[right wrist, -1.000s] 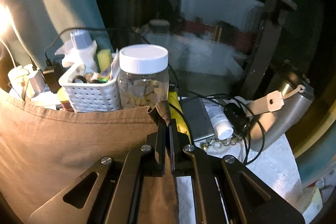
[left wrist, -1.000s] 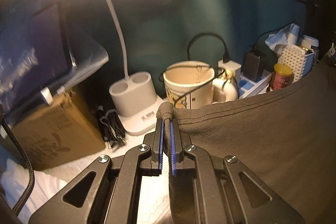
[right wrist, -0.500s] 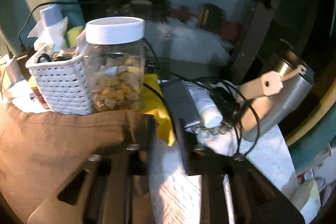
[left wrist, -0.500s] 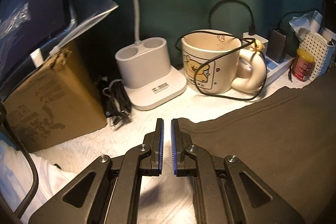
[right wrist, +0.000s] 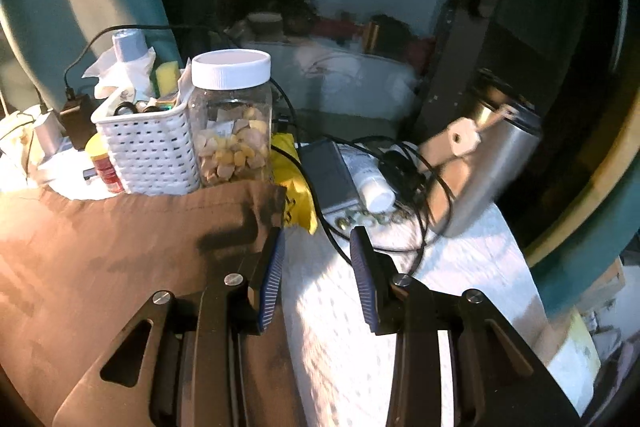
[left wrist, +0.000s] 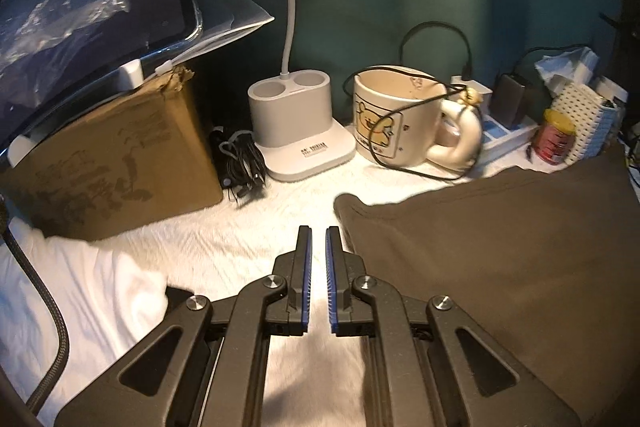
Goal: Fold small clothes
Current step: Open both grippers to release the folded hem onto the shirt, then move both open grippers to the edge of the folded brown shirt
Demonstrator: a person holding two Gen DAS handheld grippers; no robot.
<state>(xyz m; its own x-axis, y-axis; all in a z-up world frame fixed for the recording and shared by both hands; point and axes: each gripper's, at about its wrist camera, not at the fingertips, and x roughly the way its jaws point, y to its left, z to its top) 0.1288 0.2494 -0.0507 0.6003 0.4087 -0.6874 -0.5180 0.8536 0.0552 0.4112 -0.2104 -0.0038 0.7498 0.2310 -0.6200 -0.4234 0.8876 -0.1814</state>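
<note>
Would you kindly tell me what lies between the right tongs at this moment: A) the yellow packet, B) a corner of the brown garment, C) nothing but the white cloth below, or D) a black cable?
C: the right tongs stand apart over the white cloth, with the brown garment off to their left.

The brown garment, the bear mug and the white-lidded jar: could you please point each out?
brown garment [left wrist: 500,247], left wrist view, flat middle of the cloth.
bear mug [left wrist: 394,119], left wrist view, front wall.
white-lidded jar [right wrist: 231,67], right wrist view, lid.
</note>
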